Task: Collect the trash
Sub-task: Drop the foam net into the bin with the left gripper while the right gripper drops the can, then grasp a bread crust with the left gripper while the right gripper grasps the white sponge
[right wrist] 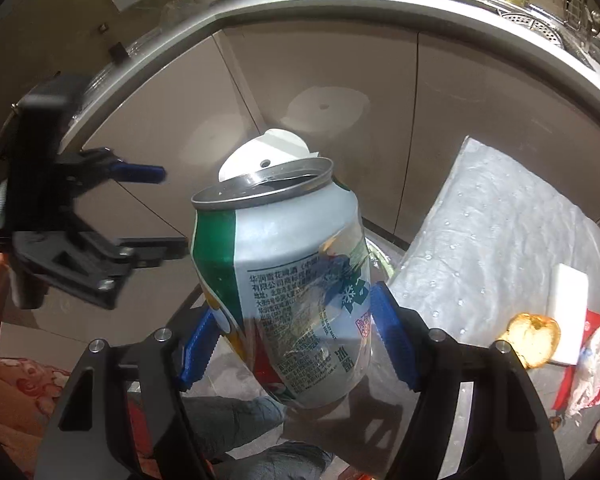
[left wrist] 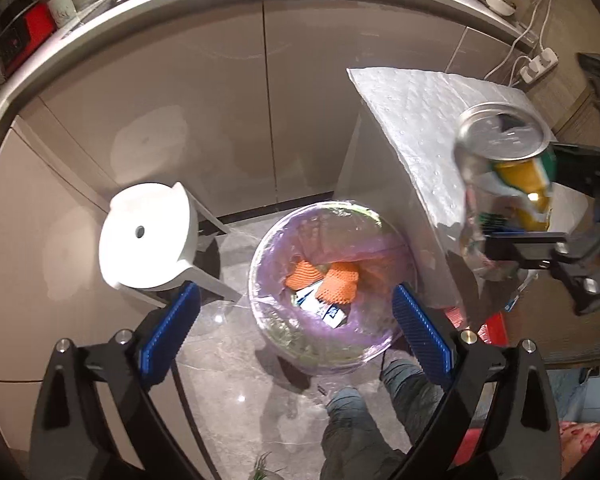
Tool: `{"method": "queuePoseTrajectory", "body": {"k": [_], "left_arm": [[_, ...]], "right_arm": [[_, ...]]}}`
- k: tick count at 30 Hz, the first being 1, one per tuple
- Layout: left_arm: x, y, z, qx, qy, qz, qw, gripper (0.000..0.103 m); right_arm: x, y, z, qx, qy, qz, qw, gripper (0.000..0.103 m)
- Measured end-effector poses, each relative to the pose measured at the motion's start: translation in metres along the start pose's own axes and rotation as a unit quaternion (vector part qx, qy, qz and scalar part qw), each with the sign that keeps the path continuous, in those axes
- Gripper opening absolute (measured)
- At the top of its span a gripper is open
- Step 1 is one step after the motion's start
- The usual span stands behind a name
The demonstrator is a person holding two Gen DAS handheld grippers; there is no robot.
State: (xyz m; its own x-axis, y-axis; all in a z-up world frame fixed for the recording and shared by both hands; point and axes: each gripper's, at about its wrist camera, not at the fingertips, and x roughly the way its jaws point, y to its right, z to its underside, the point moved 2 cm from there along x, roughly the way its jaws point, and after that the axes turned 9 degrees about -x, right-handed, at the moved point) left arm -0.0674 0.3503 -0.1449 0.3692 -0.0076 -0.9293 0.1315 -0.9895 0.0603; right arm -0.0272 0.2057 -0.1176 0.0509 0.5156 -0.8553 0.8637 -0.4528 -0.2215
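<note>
Bin holds two orange nets; right gripper grips one can.

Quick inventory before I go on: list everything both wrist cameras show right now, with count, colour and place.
can: 1, silver-green, between right gripper's pads
bin: 1, clear with purple liner, on floor
orange foam nets: 2, inside bin
stool: 1, white, left of bin
foam-covered table: 1, white, right of bin
apple core: 1, yellowish, on table
tissue: 1, white, on table
left gripper: black, blue pads, open above bin
right gripper: shut on can
</note>
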Motion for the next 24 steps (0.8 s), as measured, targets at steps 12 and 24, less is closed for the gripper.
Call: {"method": "queuePoseTrajectory", "body": {"k": [12, 24], "left_arm": [[-0.036, -0.033, 0.020, -0.029, 0.006, -0.047, 0.9984, 0.093], [-0.047, 0.025, -0.007, -0.003, 0.032, 0.008, 0.9994, 0.093]], "right_arm": [[0.116, -0.018, 0.010, 0.028, -0.102, 0.024, 0.994, 0.101], [-0.046, 0.034, 0.021, 0.103, 0.054, 0.115, 0.987, 0.101]]}}
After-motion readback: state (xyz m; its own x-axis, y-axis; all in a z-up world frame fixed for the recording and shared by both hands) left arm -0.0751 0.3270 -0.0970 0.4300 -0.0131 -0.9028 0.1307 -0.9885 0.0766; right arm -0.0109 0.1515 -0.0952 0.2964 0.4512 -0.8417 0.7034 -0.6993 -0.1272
